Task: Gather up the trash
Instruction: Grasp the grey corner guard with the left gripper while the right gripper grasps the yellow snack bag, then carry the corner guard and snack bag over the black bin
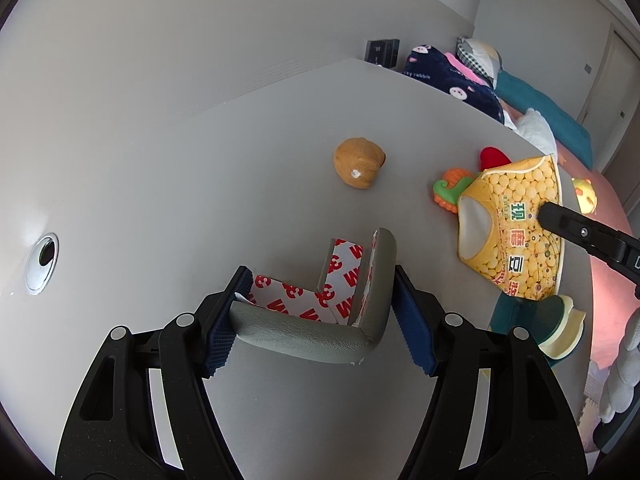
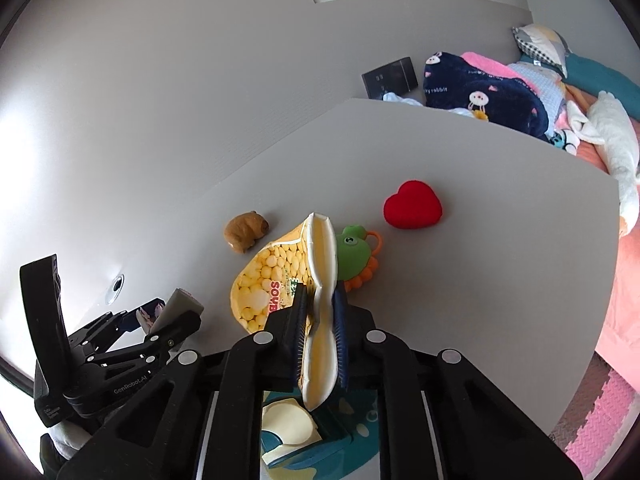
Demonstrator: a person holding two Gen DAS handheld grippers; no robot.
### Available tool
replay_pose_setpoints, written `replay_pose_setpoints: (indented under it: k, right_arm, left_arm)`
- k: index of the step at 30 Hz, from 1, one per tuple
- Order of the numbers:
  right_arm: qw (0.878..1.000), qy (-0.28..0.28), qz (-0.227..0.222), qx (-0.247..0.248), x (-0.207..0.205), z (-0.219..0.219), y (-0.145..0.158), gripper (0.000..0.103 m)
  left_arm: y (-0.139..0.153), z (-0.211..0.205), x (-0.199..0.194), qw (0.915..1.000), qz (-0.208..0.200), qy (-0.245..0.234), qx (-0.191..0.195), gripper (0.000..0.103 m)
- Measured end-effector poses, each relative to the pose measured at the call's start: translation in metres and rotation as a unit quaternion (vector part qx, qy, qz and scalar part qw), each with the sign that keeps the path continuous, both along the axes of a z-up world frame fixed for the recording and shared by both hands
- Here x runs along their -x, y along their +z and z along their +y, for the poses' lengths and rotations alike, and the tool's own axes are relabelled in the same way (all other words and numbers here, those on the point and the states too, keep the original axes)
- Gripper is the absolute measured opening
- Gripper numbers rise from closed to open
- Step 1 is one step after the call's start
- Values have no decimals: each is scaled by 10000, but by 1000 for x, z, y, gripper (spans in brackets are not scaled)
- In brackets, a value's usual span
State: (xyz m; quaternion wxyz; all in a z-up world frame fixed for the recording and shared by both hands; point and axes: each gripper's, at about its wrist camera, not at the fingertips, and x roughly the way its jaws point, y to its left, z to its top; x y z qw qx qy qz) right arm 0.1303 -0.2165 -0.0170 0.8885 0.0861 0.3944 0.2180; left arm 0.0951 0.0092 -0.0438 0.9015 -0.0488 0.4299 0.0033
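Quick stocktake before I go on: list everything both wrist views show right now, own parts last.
Corner guard: one, grey with red-printed tape backing, between the left jaws.
Soybean bag: one, yellow, pinched in the right jaws.
Plush toy: one, tan, mid table.
Frog toy: one, green and orange, behind the bag.
Heart: one, red, far right of table.
Table: one, grey.
Blanket: one, navy, on the bed beyond.
Left gripper: black, closed on the guard.
Right gripper: black, closed on the bag.
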Motion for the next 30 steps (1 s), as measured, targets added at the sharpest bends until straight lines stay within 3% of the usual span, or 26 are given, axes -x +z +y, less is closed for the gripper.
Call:
replay_pose_setpoints:
  k: [5,11,30]
  right_arm:
    - [9979,-266,-480,336,17,-5,20,6]
    - [9956,-400,-629,576,30,-16,36,7]
    - [9916,-884,-868,373,71,-68,61,7]
  left_arm:
    - [8,-2,3,9999,-112,-40,37,67]
    - [19,-7,7,9996,-258,-114,45,67]
    - [43,-50,25,9978,-474,-464,-5,67]
